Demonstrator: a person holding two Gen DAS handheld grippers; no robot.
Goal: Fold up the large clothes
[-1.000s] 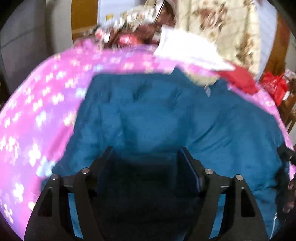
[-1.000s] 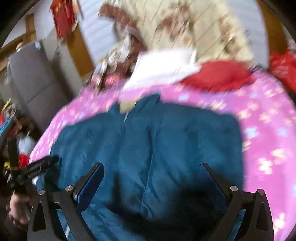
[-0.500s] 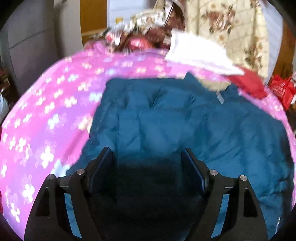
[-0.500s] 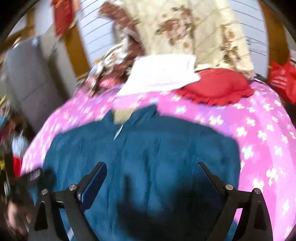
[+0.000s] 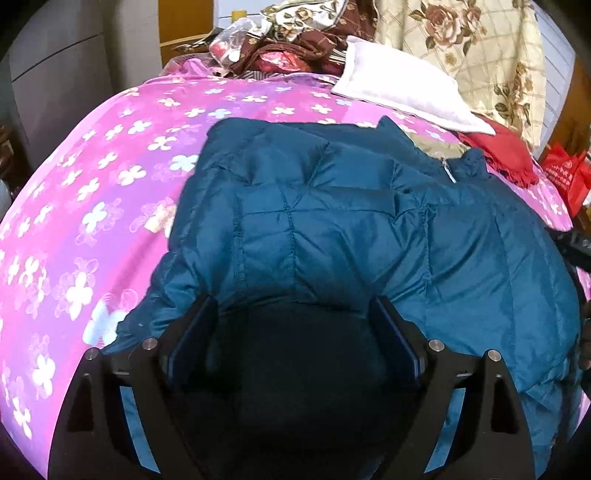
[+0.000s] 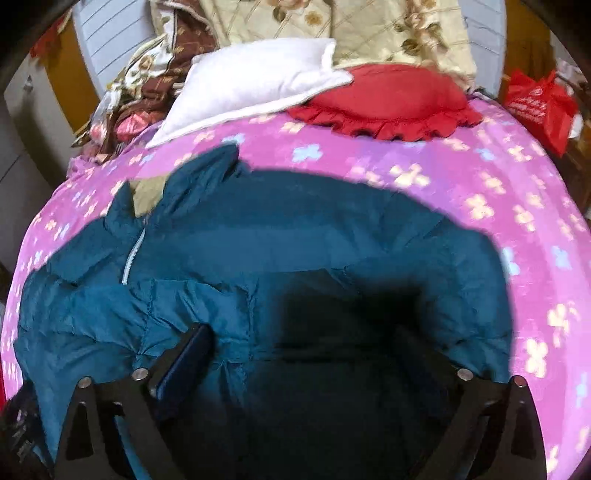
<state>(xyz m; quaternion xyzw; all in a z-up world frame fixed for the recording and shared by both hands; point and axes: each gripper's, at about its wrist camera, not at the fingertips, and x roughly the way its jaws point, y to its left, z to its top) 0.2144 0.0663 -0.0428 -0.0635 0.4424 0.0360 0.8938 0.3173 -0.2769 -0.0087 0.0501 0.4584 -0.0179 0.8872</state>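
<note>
Bed under pink flowered bedspread [image 5: 110, 192]. Teal puffer jacket [image 5: 332, 229] spread flat across it, collar and zipper toward the pillows, covers most of the near half. Cream rose-print quilt [image 5: 461, 48] piled at the head, brown patterned bedding [image 5: 295, 33] beside it. White pillow [image 6: 255, 85] overlaps red ruffled cushion [image 6: 388, 99], both clear of the collar. Red bag [image 6: 539, 107] off the bed's far right. My left tongs [image 5: 291, 325] gape wide, just been opening, over the jacket, gripping nothing. My right tongs [image 6: 306, 354] spread wide too, empty, over jacket fabric.
</note>
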